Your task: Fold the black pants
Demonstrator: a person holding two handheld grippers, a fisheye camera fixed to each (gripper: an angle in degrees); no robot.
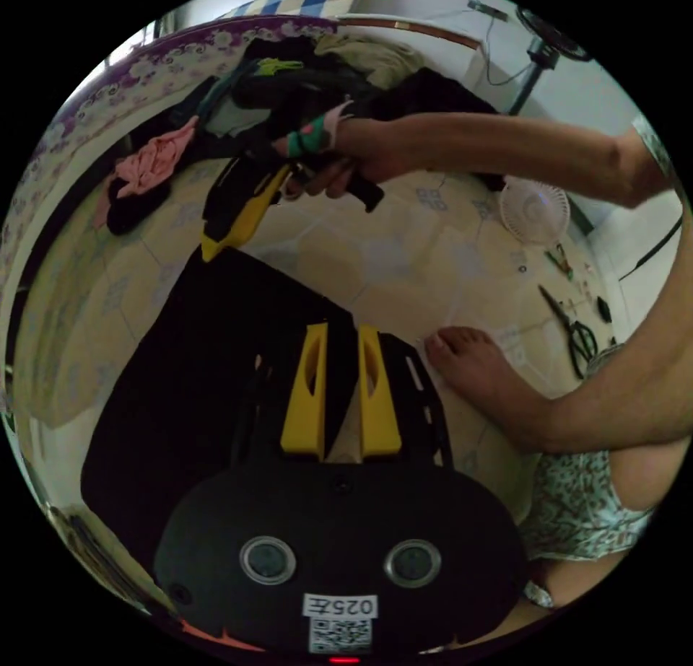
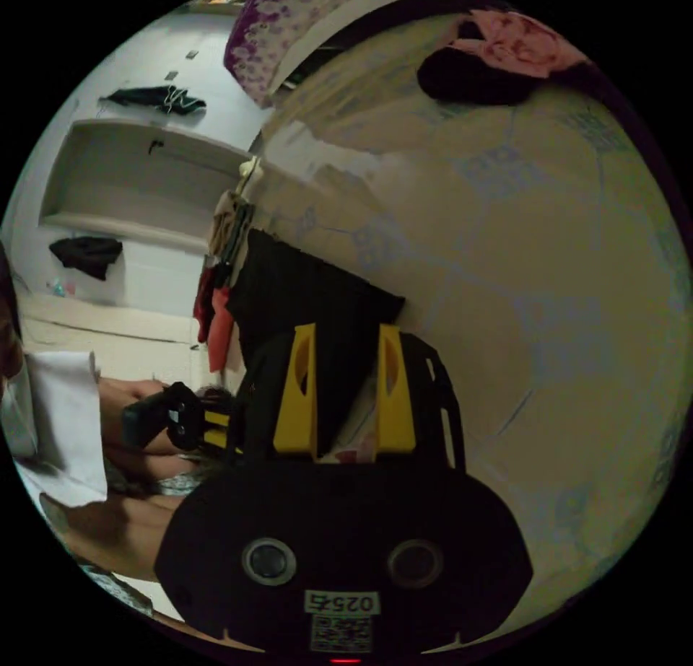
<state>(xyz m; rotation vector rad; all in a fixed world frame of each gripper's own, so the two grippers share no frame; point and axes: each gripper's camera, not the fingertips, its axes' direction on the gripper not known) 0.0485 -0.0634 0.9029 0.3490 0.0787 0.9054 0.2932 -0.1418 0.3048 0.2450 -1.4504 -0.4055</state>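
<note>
Both grippers are clenched on cloth. Between the left gripper's (image 1: 339,334) 2 yellow jaws runs a fold of the black pants (image 1: 209,377), pinched at one near corner; the rest of the fabric spreads away to that gripper's left, flat on the patterned mat (image 1: 404,255). Ahead of it, the right gripper (image 1: 216,251) bites the far corner of the same edge, a hand (image 1: 361,164) wrapped around its handle. In the right gripper view, dark cloth likewise sits between that gripper's (image 2: 346,334) jaws.

Judging by the compact, roughly rectangular shape, at least 1 fold looks done. Another fold and a final smoothing probably remain. Beyond the right gripper lies a heap of other clothes (image 1: 303,81).
</note>
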